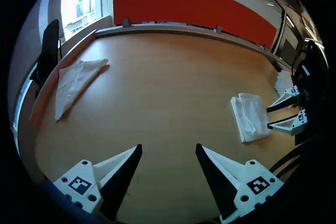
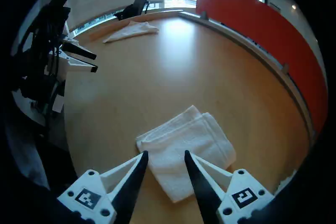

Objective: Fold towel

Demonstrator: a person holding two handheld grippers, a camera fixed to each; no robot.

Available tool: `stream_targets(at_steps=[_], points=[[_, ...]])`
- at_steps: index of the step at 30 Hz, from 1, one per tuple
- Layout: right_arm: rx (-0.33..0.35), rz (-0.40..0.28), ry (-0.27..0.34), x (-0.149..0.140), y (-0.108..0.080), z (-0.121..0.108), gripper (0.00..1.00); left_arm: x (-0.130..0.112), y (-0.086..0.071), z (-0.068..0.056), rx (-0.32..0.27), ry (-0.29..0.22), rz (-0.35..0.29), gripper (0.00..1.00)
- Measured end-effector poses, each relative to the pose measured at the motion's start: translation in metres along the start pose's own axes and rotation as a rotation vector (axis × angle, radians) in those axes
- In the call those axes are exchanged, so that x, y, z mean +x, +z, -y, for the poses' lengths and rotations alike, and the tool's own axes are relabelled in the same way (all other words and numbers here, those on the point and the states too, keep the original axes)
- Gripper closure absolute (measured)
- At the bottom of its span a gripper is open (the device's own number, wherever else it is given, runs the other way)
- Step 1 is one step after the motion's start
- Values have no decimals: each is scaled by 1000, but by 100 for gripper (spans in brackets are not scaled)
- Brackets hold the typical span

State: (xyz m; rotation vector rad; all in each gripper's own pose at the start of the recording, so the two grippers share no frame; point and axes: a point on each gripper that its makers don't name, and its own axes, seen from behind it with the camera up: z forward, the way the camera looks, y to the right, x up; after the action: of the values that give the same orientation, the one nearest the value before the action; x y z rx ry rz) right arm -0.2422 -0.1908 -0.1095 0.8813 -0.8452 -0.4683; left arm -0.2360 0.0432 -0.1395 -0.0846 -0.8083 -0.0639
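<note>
Bench (image 1: pixel 168 77): light wood, curved far edge, with a red partition (image 1: pixel 189 7) standing along it.

Folded towel (image 2: pixel 193 140): white, lies flat on the bench in the lower centre of the right gripper view; in the left gripper view it sits at the right of the frame.

Right gripper (image 2: pixel 165 153): fingers apart, with the tips over the near edge of the folded towel. No cloth is pinched between them. Contact with the cloth cannot be told.

Left gripper (image 1: pixel 168 148): fingers wide apart at the bottom of the left gripper view, over bare bench, nothing between them. It is well apart from the folded towel.

Second towel (image 1: pixel 77 83): white, loosely laid and unfolded, in the upper left of the left gripper view near the bench edge, well apart from both grippers.

Chair (image 1: pixel 48 51): dark, stands beyond that edge at the far left, below a bright window (image 1: pixel 77 5).
</note>
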Motion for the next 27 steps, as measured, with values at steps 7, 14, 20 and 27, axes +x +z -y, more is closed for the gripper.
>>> stream_targets(at_steps=[7, 14, 20, 27], points=[[-19, 17, 23, -17, -3, -4, 23, -1, -2, 0, 2, -2, -2, 5], [-40, 38, 58, -40, -10, -11, 22, -1, -3, -2, 0, 0, -3, 6], [-60, 61, 81, -61, -17, -19, 22, 0, -3, -4, -2, 2, -4, 5], [-71, 74, 98, -75, -21, -22, 23, 1, -2, -7, -5, 8, -3, 6]])
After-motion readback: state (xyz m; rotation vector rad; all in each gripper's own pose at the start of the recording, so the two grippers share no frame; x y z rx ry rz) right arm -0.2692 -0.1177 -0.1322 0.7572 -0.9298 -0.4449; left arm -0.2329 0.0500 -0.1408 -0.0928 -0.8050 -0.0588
